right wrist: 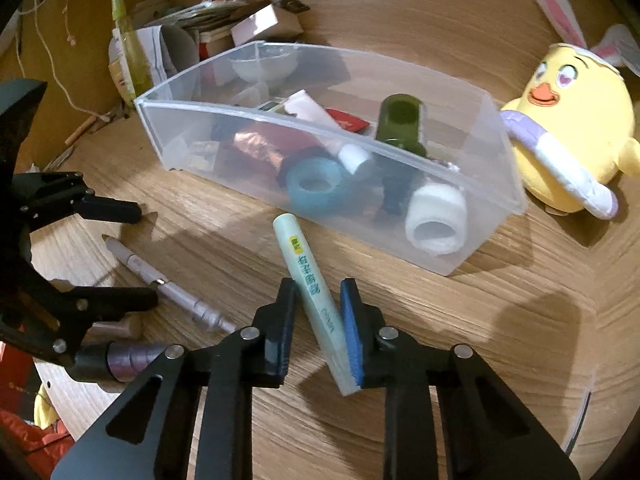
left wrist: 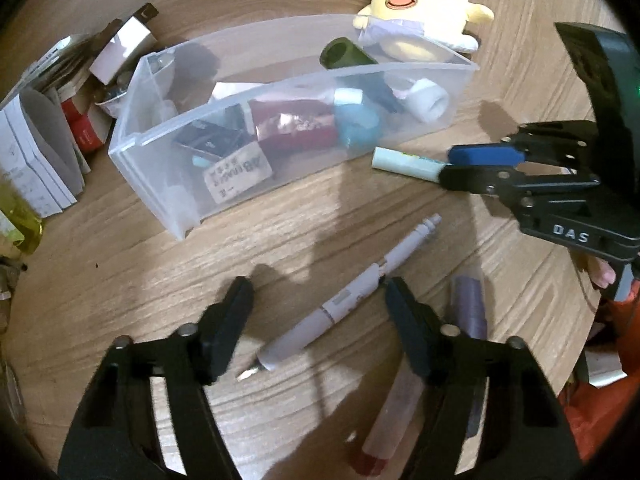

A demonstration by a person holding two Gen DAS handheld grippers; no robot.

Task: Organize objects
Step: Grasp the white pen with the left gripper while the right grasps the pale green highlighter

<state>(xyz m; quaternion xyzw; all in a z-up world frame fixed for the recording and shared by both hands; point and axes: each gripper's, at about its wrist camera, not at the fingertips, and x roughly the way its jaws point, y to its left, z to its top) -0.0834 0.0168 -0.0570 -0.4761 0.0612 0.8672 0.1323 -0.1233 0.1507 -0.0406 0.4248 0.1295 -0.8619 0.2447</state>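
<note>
Currently mid-pick: right gripper (right wrist: 318, 328) clenched on the pale green tube (right wrist: 310, 292), just beside the clear bin (right wrist: 496, 184); left gripper (left wrist: 316, 320) spread wide over the white pen (left wrist: 344, 300) on the table (left wrist: 160, 280); next, likely carry tube over the rim and drop.

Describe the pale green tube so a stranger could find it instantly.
Start at the clear plastic bin on the wooden table. Just before its near wall, the right claw grips a pale green tube with green lettering. The nearby white pen is slimmer and lies free.

pale green tube (right wrist: 312, 300), yellow plush chick (right wrist: 568, 136)
</note>
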